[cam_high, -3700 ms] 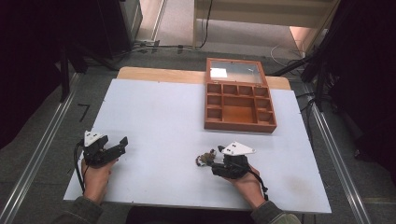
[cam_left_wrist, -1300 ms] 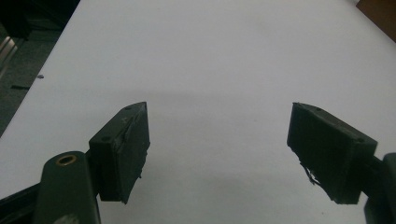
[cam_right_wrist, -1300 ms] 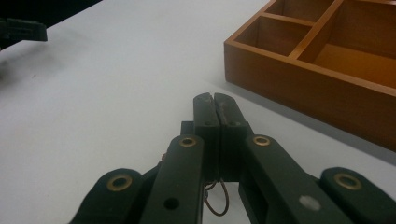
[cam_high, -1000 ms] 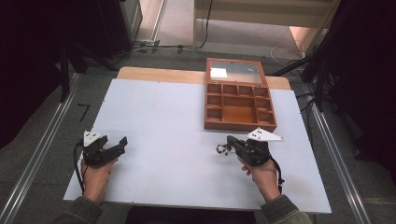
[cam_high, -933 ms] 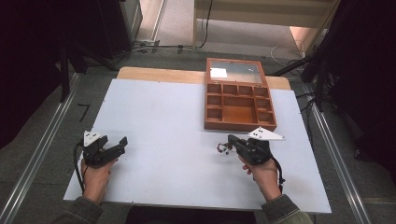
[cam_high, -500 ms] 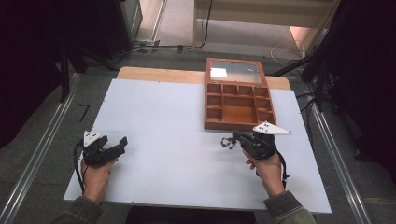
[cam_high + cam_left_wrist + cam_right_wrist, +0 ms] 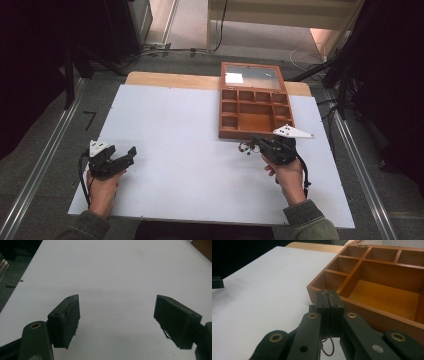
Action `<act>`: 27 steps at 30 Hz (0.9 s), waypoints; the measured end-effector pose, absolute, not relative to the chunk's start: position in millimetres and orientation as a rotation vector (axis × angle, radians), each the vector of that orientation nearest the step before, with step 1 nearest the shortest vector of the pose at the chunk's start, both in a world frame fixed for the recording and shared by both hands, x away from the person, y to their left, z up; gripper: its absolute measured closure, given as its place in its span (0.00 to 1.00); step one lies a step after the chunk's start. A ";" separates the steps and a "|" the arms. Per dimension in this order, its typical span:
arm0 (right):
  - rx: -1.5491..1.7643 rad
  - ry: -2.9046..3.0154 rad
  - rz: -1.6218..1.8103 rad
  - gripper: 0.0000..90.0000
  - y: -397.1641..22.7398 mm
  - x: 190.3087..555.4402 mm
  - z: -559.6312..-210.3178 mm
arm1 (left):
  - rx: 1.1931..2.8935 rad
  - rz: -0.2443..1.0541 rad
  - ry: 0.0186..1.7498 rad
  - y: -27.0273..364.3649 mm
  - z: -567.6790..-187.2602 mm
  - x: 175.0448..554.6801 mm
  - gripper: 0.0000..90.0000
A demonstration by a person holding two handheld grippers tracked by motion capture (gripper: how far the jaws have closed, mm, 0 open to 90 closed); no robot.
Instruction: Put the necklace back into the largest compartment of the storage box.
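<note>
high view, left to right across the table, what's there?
left gripper → small wire item hanging at the right gripper's tips → right gripper → its grey plate. The wooden compartment box sits farther back, overlapping the right gripper's span.

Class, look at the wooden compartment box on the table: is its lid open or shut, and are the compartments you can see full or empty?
Open and empty: the wooden box has its glass lid folded back flat, and the visible compartments show bare wood.

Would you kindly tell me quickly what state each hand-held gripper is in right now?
Left hand-held gripper: open, holding nothing.
Right hand-held gripper: shut on a small wiry trinket, by the wooden box.
</note>
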State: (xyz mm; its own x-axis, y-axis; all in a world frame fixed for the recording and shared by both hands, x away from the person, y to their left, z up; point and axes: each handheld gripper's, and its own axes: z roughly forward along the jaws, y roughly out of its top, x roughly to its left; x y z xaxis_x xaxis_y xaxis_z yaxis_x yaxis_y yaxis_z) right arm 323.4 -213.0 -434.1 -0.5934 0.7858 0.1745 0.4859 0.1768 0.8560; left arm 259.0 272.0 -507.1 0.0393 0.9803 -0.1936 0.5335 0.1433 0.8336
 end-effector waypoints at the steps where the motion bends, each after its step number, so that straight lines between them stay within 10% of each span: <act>1: 1.212 2.150 1.379 0.96 -213.0 324.2 -433.8 | 1.498 0.690 1.605 272.0 -507.1 259.0 0.24; 27: 1.259 2.131 1.367 0.96 -216.3 346.3 -420.7 | 1.497 0.696 1.607 273.5 -506.7 258.6 0.24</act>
State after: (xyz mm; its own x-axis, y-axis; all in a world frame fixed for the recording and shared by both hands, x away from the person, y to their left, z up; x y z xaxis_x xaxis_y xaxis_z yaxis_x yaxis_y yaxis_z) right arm 346.3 -216.3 -420.7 -0.5642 0.8040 0.1877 0.5056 0.1567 0.8484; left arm 258.6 273.5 -506.7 0.0358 0.9811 -0.1904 0.5317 0.1426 0.8348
